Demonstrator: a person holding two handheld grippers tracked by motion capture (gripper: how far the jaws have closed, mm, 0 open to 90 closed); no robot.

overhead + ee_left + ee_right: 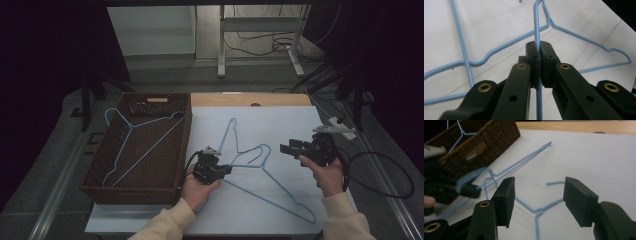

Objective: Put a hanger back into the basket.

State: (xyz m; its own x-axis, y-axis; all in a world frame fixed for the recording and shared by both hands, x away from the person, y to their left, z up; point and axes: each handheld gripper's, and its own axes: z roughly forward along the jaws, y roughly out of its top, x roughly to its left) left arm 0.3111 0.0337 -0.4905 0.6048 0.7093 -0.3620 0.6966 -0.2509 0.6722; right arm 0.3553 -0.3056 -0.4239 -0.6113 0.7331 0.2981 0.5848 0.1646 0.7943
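Far left on the surface [280,107]: brown wicker basket [100,186], one blue wire hanger [142,145] lying inside, corner to corner. Just right of the basket: left hand-held gripper [226,169], jaws pressed together on the wire of a second blue hanger [270,177]; thin wire clamped between the pads in the left gripper view [537,50]. Third blue hanger [231,137] flat on the white sheet, crossing the pinched one; exact overlap hard to read, possibly tangled at the hooks. Far right: right hand-held gripper [286,148], jaws spread, nothing between the pads [505,200], raised above the sheet, hanger wire lying beyond the jaws.
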